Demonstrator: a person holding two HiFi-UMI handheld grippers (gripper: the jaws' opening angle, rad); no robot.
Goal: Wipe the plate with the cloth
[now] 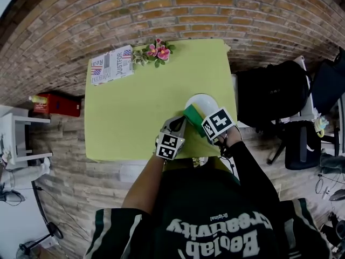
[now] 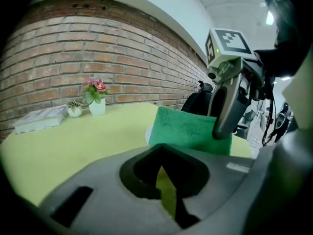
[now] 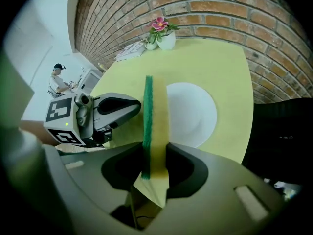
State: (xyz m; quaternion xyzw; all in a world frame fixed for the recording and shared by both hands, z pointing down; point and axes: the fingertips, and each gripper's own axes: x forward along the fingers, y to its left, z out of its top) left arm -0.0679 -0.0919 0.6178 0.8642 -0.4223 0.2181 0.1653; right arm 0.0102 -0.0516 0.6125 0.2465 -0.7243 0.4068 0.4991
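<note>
A white plate (image 1: 204, 101) (image 3: 193, 111) lies near the right front of the yellow-green table (image 1: 124, 117). My right gripper (image 1: 202, 124) (image 3: 155, 151) is shut on a green-and-yellow cloth (image 1: 192, 113) (image 3: 149, 116) (image 2: 188, 131), held on edge just above the plate's near left rim. Just left of the cloth my left gripper (image 1: 177, 124) (image 3: 122, 109) (image 2: 166, 180) hovers over the table, jaws together with nothing between them. In the left gripper view the cloth hides all of the plate except a white sliver (image 2: 147, 133).
A pot of pink flowers (image 1: 159, 51) and a folded newspaper (image 1: 111, 65) stand along the table's far edge by the brick wall. A black backpack on a chair (image 1: 269, 96) sits close to the table's right side. A red box (image 1: 56, 104) lies on the floor to the left.
</note>
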